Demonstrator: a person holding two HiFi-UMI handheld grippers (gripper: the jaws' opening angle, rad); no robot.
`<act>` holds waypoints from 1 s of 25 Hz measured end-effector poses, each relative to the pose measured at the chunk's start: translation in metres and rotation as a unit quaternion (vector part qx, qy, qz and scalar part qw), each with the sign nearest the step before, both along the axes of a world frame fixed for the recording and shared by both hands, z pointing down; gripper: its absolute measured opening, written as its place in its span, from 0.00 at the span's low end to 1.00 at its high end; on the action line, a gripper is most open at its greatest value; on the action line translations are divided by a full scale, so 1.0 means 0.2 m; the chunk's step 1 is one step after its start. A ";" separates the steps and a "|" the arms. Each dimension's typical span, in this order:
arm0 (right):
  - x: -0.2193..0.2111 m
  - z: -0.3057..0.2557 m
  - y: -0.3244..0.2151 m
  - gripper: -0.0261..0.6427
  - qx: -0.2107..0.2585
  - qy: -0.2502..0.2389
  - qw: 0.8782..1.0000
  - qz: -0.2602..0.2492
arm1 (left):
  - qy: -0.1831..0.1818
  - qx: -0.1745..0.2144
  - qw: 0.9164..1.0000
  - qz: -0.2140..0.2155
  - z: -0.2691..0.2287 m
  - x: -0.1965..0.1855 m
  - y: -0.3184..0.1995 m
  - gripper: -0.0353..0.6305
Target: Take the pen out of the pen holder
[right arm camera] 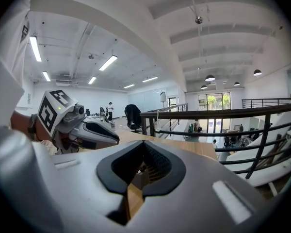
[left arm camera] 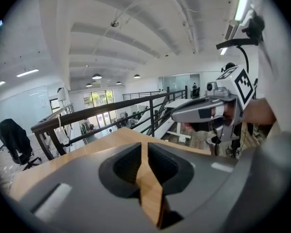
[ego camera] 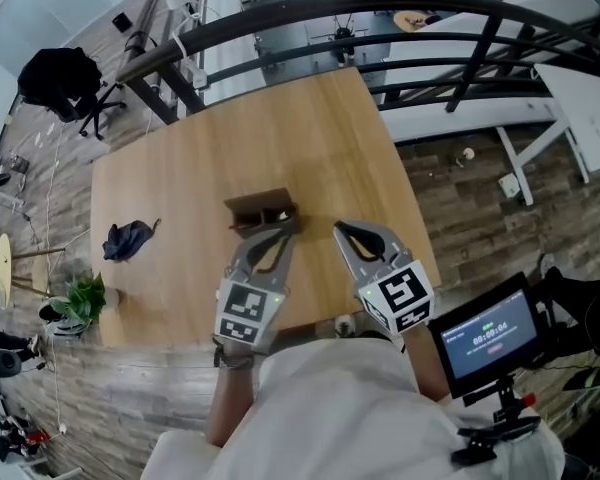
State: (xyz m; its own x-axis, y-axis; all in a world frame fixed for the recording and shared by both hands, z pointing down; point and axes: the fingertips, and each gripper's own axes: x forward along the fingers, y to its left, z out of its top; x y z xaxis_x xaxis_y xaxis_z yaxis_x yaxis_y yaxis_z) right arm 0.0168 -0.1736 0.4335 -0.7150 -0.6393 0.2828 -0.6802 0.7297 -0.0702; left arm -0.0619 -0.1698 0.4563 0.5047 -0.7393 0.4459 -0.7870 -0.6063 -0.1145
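Cannot make out any pen inside the small dark-brown box-shaped pen holder (ego camera: 263, 208) mid light wooden table (ego camera: 180, 168). Near edge hidden behind left gripper (ego camera: 283, 227), jaws pressed together, empty. Right gripper (ego camera: 341, 231) just beside, likewise closed on nothing. Crumpled dark-blue cloth (ego camera: 128, 239) well apart.

The left gripper (ego camera: 284, 227) points toward one o'clock, its jaws pressed together and empty. The right gripper (ego camera: 341, 230) points toward eleven o'clock, jaws likewise closed.

Two claws (ego camera: 284, 228) (ego camera: 341, 230), one pen holder (ego camera: 263, 208)
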 end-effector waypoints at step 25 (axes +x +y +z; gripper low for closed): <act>-0.16 0.37 -0.20 0.04 -0.093 0.046 0.995 0.001 | -0.054 -0.136 0.988 0.041 0.49 -0.15 -0.12 0.12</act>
State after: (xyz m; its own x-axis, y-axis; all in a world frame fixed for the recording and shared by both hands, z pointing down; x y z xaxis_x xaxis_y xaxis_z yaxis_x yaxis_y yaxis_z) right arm -0.0142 -0.2130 0.5073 -0.6789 -0.5720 0.4603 -0.6919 0.7082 -0.1404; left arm -0.0909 -0.1939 0.5540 0.4965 -0.5426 0.6775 -0.7260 -0.6874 -0.0185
